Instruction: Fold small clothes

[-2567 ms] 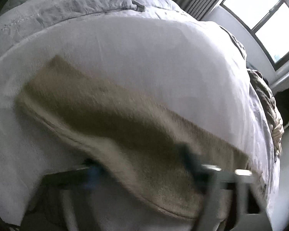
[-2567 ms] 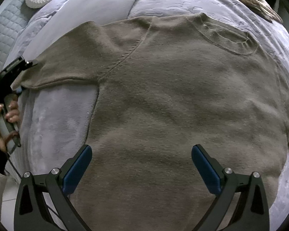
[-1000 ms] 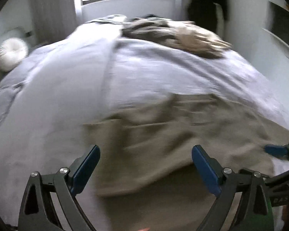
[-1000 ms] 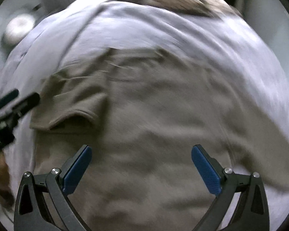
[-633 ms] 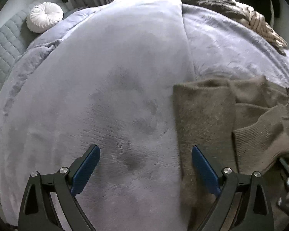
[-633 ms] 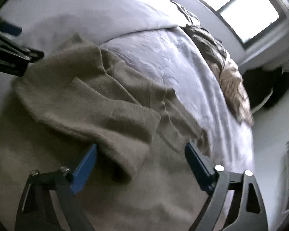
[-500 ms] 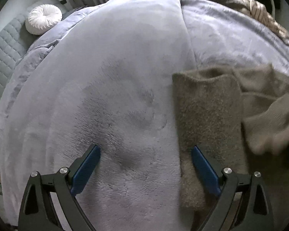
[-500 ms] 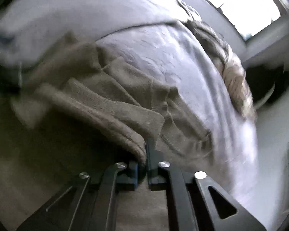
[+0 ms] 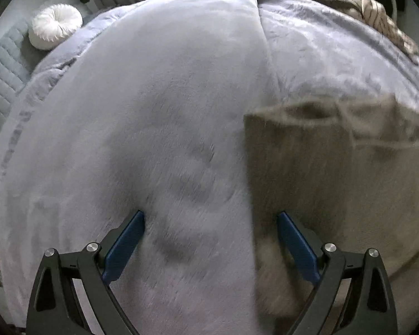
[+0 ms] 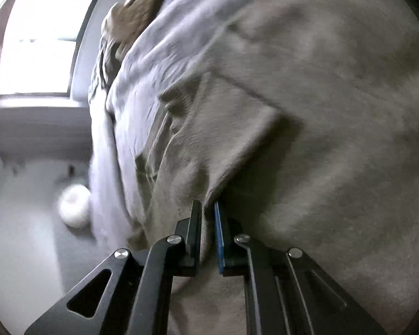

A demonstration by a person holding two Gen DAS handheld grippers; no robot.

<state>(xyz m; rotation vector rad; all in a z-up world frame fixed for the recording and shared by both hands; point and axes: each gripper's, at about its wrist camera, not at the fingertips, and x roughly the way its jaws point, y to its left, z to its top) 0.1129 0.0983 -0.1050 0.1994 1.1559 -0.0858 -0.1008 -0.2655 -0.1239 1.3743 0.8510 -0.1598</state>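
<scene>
Left wrist view, going left to right. Upper left I see a round white cushion (image 9: 56,26) against a quilted grey headboard (image 9: 0,75), which the frame edge cuts off. Grey blanket (image 9: 153,111) fills the middle of the frame, soft from blur. Left gripper (image 9: 209,240) sits at bottom centre with its jaws wide apart; nothing is between them, only blanket below. Its right pad sits over the left edge of the brown sweater (image 9: 321,173), but I can't tell whether it touches. The sweater takes up the right half of the frame. Its upper edge is smeared and its right side runs out of frame. Top right there is a striped pile of fabric (image 9: 377,16), partly cut off; I can't say what it is.

Right wrist view, heavily blurred. Far left is a bright window (image 10: 39,39), washed out. Lower left is a white blob, probably the same cushion (image 10: 74,206). The blanket (image 10: 131,89) runs down left of centre. Right gripper (image 10: 208,220) is at bottom centre, jaws nearly together and easing open, with a folded edge of the sweater (image 10: 335,97) pinched between the pads. The sweater fills the rest, its far side lost at the right rim.
</scene>
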